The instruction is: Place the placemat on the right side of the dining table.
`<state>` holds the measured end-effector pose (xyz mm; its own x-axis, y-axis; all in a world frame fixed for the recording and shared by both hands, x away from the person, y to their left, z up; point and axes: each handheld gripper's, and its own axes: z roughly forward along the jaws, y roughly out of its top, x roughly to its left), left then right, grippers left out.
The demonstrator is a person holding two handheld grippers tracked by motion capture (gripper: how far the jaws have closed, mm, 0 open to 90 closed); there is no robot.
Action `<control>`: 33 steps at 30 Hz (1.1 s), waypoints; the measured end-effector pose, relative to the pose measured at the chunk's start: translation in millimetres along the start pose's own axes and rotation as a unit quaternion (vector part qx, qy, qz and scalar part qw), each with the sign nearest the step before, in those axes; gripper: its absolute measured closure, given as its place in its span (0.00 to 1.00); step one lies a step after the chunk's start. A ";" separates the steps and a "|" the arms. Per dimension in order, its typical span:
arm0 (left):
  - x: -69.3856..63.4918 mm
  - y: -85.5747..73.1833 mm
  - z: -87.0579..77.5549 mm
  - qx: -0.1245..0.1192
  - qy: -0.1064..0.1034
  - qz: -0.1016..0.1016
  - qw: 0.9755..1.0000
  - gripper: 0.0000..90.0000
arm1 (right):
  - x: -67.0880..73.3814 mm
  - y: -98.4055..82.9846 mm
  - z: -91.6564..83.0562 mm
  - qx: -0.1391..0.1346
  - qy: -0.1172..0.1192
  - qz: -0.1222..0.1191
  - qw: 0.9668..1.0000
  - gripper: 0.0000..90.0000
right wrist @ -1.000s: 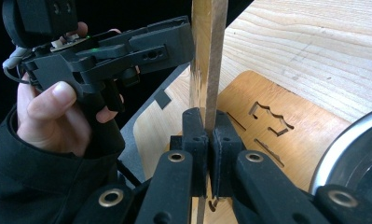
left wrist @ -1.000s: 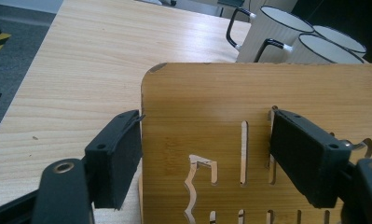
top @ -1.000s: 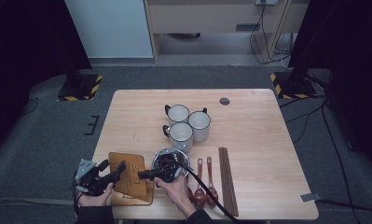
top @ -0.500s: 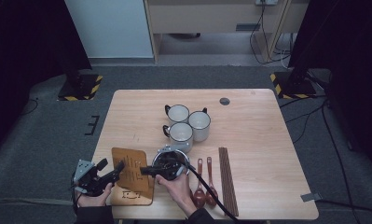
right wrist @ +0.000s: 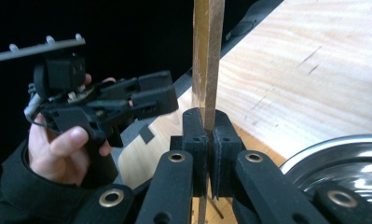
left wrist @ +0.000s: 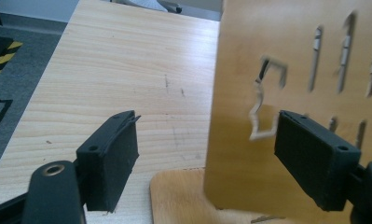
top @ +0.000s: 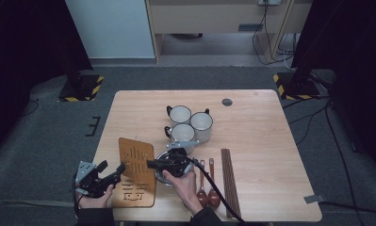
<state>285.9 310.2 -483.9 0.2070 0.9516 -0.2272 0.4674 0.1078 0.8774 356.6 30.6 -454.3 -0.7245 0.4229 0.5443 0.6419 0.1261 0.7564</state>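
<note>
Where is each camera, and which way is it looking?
High view: above the table's near side, looking forward and down at the table; both hands enter from below, with left tongs and right tongs.
Left gripper view: rides the left tongs, facing the upright wooden board; open jaws show.
Right gripper view: rides the right tongs, clamped on the board's edge; the left hand shows farther off.
Shared: all three show the board.
</note>
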 end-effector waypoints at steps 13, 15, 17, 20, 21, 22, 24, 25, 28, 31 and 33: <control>1.3 -6.7 10.1 0.037 0.012 0.009 0.999 0.18 | -4.5 17.8 -27.8 -0.037 -0.024 -0.008 0.999 0.97; 1.0 -8.6 13.2 0.047 0.011 0.013 0.999 0.17 | -4.9 20.6 -31.9 -0.042 -0.026 -0.009 0.999 0.97; 0.2 -10.1 16.0 0.058 0.012 0.019 0.998 0.17 | -5.1 23.4 -36.2 -0.047 -0.030 -0.012 0.998 0.97; -0.8 -12.4 20.1 0.067 0.012 0.026 0.997 0.17 | -5.8 26.7 -42.2 -0.053 -0.034 -0.014 0.998 0.97; -0.9 -13.4 21.5 0.071 0.011 0.027 0.997 0.17 | -6.2 27.5 -44.0 -0.055 -0.034 -0.014 0.998 0.97; -0.7 -14.6 23.3 0.076 0.011 0.029 0.997 0.17 | -6.7 28.2 -45.7 -0.058 -0.035 -0.014 0.998 0.97; 0.0 -16.8 27.0 0.089 0.012 0.030 0.996 0.17 | -7.4 29.5 -49.0 -0.061 -0.037 -0.013 0.997 0.97; 0.0 -16.8 27.0 0.089 0.012 0.030 0.996 0.17 | -7.4 29.5 -49.0 -0.061 -0.037 -0.013 0.997 0.97; 1.7 -20.3 33.0 0.109 0.017 0.035 0.993 0.16 | -8.6 32.0 -56.2 -0.069 -0.042 -0.014 0.997 0.97; 2.2 -22.4 37.3 0.123 0.022 0.041 0.991 0.16 | -9.7 34.1 -61.6 -0.075 -0.046 -0.014 0.996 0.97; 2.9 -23.9 40.3 0.135 0.025 0.044 0.990 0.16 | -10.4 35.1 -65.3 -0.078 -0.048 -0.013 0.996 0.97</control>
<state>310.0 298.8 -522.5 0.2174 0.9677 -0.1274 0.6635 -0.0507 0.7464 370.3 -27.9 -409.7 -0.7083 0.5055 0.4927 0.5708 -0.0004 0.8211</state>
